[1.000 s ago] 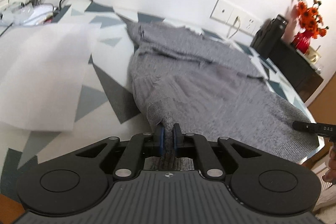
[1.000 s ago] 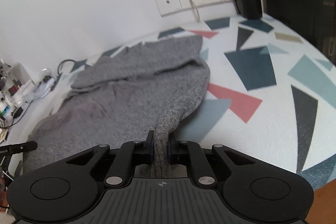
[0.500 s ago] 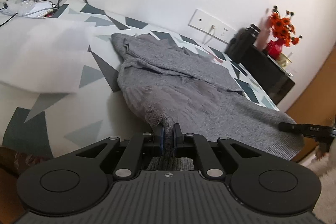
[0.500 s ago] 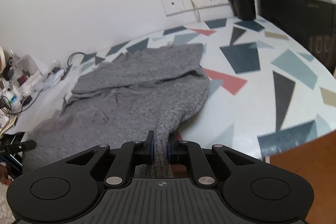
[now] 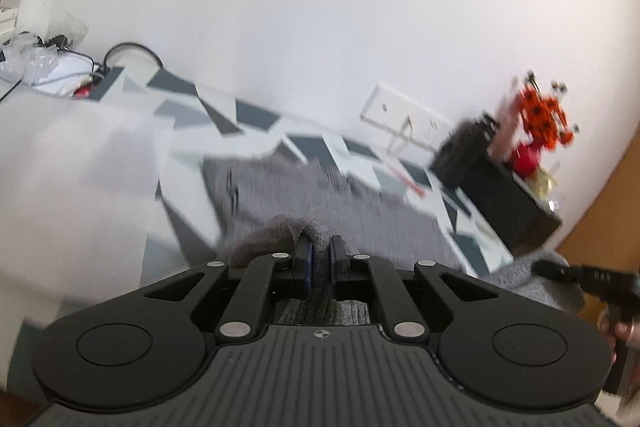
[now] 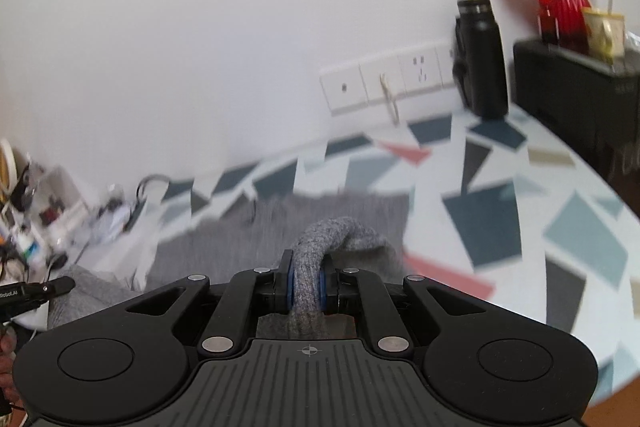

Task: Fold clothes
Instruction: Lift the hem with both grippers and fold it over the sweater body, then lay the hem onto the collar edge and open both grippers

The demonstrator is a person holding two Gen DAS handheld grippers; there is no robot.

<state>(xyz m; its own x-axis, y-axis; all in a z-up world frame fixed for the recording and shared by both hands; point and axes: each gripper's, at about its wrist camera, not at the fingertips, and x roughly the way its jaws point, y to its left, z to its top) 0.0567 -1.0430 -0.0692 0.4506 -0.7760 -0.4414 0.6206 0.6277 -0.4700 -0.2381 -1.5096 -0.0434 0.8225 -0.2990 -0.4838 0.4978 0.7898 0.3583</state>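
A grey knit sweater [image 5: 360, 207] lies on the table with the geometric-pattern cloth [image 6: 500, 211]. My left gripper [image 5: 320, 259] is shut on a bunched edge of the sweater, which humps up over its fingers. My right gripper [image 6: 308, 283] is shut on another thick roll of the same sweater [image 6: 332, 235], lifted off the table. The far part of the garment is motion-blurred in both views. The right gripper's tip [image 5: 560, 271] shows at the right edge of the left wrist view, and the left gripper's tip [image 6: 44, 289] shows at the left of the right wrist view.
A white sheet [image 5: 72, 163] covers the table's left part, with cables and clutter [image 5: 52, 63] beyond. Wall sockets [image 6: 384, 83], a black flask [image 6: 480, 59], a dark cabinet [image 6: 580, 87] and a red vase of orange flowers [image 6: 564, 3] stand at the back right.
Both grippers have risen and moved forward over the table, carrying the held sweater edges up toward the wall. The near part of the sweater is lifted off the table edge.
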